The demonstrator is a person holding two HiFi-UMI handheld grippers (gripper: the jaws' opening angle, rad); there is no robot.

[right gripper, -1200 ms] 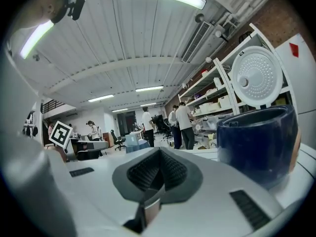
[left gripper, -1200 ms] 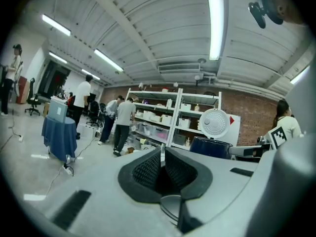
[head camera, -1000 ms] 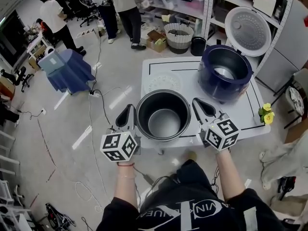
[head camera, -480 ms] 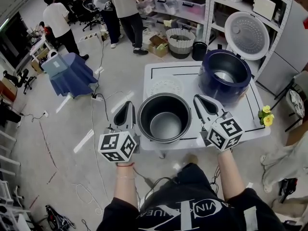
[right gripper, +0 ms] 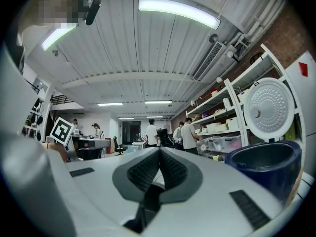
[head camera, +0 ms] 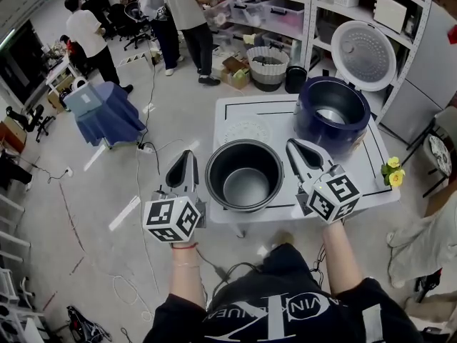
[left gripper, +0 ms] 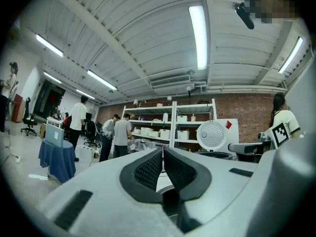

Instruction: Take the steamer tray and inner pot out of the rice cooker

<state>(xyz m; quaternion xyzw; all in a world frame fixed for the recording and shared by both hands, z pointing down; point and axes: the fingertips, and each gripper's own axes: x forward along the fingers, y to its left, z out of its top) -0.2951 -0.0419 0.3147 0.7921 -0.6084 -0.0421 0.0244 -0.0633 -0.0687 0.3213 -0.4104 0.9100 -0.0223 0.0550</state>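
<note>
The dark inner pot [head camera: 245, 175] stands empty at the front edge of the white table [head camera: 371, 170]. The white perforated steamer tray [head camera: 246, 128] lies on the table behind it. At the back right is the navy rice cooker [head camera: 333, 113], its lid [head camera: 368, 46] raised. My left gripper [head camera: 187, 156] hovers just left of the pot's rim, and my right gripper [head camera: 294, 146] is close to its right side. Seen in its own view, the left gripper [left gripper: 163, 152] has its pads together and empty. The right gripper [right gripper: 159, 152] shows the same, with the cooker [right gripper: 264, 164] at its right.
Yellow flowers [head camera: 394, 168] sit at the table's right edge. Shelving with bins [head camera: 285, 9] and a basket [head camera: 265, 54] stand behind the table. Several people work at the back left near a blue-draped stand [head camera: 100, 106]. Cables [head camera: 146, 156] run across the floor.
Both grippers have risen a little beside the pot. The left one now stands slightly further from the rim. The pot has stayed on the table.
</note>
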